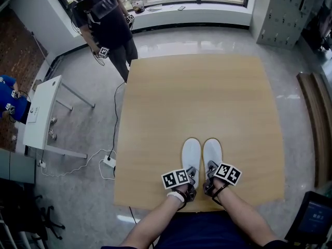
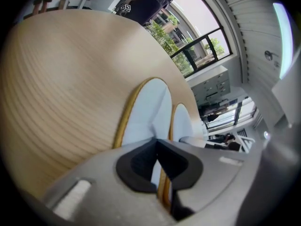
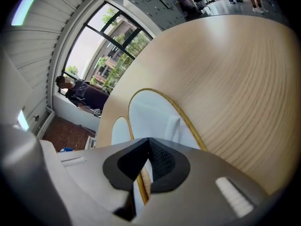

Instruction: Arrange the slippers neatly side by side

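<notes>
Left tool [image 2: 157,165] at near edge of surface [image 1: 197,92], clenched on heel rim of left slipper [image 1: 191,152]. Right tool [image 3: 146,166] just beside it, clenched on heel rim of right slipper [image 1: 212,150]. Pair parallel, narrow gap, toes toward far edge. Looks like final aligning. Next move probably: level heels, let go without dragging. Person [image 1: 106,19] stands beyond far-left corner.

We see a wooden table [image 1: 197,97], a person in dark clothes [image 1: 104,19] off its far left corner, a white desk [image 1: 44,113] to its left, a power strip [image 1: 109,161] beside its left edge and lockers [image 1: 285,9] beyond its far right corner.
</notes>
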Tool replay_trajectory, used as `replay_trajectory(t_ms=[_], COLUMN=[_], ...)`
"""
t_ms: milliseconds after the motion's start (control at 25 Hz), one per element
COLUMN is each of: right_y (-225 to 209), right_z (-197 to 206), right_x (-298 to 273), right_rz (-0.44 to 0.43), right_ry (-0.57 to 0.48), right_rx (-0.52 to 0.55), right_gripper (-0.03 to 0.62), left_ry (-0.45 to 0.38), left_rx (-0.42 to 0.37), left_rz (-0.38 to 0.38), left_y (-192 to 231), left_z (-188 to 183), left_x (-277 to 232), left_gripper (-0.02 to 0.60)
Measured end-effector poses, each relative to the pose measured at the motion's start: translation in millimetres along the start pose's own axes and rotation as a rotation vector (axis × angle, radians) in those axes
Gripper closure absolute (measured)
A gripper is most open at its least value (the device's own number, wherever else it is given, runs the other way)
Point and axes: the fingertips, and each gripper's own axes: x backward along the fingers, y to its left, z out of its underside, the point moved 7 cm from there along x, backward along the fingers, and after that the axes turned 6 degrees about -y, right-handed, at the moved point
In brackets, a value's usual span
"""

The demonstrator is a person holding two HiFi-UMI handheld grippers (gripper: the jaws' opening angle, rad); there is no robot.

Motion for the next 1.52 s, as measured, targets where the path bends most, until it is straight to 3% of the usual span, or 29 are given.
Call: replay_trajectory(t_ms=[640,840,1160,1320,1520], right_y=[2,-1,37,44,46], right_z=[7,6,-24,-46,-87], right_x=[-1,-2,26,47,80], right_rz=[-0.015,-0.058,-0.220,-0.257,-0.294], right_ry=[-0.001,0.039,-0.044,-0.074,-0.162], right_rx=[-0.040,-0.056,0.070,0.084,0.052], right_gripper=[0.586,0.586,0.586,0.586,0.586], left_ry=[0.053,0.070,0.023,-0.013,-0.094], left_rx=[-0.038,-0.009,-0.038,-0.151,-0.303], left_rz=[0.024,0.056,0.149,0.190,0.162], left_y=[-7,-1,-25,-47,-53], left_z=[7,6,-18,-34,-52], left_x=[-6,-4,20,43,77], left_gripper=[0.578,0.578,0.578,0.578,0.578])
